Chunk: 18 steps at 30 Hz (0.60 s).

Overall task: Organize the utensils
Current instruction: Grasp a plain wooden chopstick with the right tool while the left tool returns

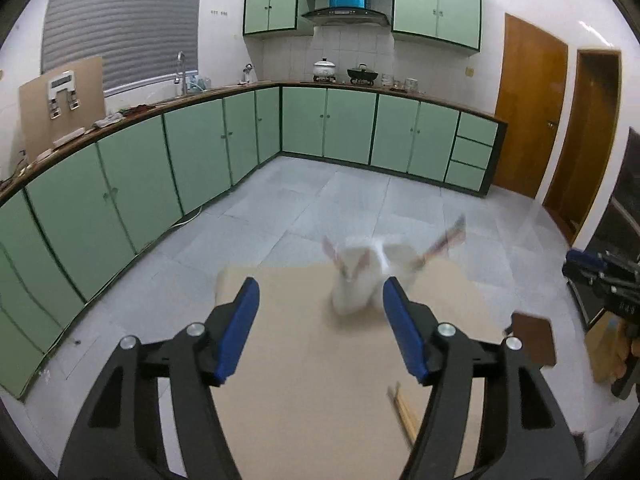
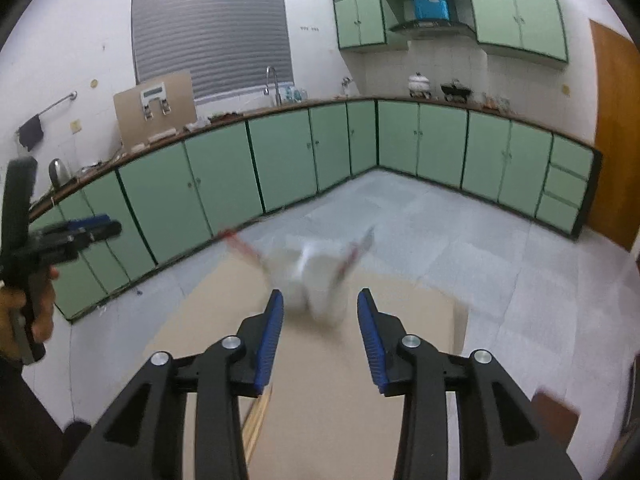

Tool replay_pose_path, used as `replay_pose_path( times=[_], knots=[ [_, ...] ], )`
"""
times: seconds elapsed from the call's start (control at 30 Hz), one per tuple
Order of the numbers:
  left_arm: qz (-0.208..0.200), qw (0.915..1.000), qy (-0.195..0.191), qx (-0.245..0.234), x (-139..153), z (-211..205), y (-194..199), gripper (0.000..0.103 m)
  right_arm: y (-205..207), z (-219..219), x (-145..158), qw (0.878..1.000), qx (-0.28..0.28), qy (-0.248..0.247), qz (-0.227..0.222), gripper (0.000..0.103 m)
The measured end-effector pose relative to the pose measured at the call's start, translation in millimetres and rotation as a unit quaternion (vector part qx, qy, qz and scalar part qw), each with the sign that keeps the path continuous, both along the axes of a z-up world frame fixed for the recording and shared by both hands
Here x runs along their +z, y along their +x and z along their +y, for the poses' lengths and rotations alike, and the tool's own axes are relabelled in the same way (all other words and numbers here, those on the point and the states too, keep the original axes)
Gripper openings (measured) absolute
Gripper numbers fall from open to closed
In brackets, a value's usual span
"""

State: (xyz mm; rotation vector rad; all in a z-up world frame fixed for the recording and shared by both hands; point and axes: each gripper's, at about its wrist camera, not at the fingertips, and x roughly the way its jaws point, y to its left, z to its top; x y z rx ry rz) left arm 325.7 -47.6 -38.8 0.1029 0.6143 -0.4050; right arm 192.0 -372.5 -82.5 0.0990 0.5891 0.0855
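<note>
Plainly, the left gripper (image 1: pixel 320 320) was held with its blue-padded jaws spread and nothing between them, and the right gripper (image 2: pixel 320 332) was likewise held apart and empty above the tan board (image 2: pixel 320 420). Just beyond both sets of fingertips, a blurred white holder (image 1: pixel 356 280) with red-handled utensils (image 2: pixel 240 246) sticking out of it was seen at the board's far edge. Wooden chopsticks (image 1: pixel 402 408) were seen lying flat on the board nearer the grippers.

A: How many cups past the fingers?
B: Two white cups (image 1: pixel 362 280), blurred, touching.
A: Sticks below the fingers?
B: One bundle of chopsticks (image 1: pixel 402 410); count unclear.
</note>
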Motion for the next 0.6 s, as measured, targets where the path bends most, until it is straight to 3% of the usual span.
replay_pose_path(
  times=[0.1,0.3,0.47,0.6],
  knots=[
    [0.02,0.9997,-0.012,0.001,-51,12,-53,0.07,-52,20,-69,1.0,-0.004,0.013,0.025,0.038],
    [0.085,0.9962,-0.02,0.002,-152,29,-126,0.07,-118,76,-188,0.996,0.018,0.025,0.088,0.038],
    [0.09,0.9959,-0.004,0.009,-201,35,-159,0.07,-141,113,-234,0.993,0.045,0.004,0.105,0.038],
    [0.099,0.9949,-0.012,0.018,-217,47,-165,0.07,-137,122,-237,0.995,0.05,-0.013,0.09,0.04]
  ],
)
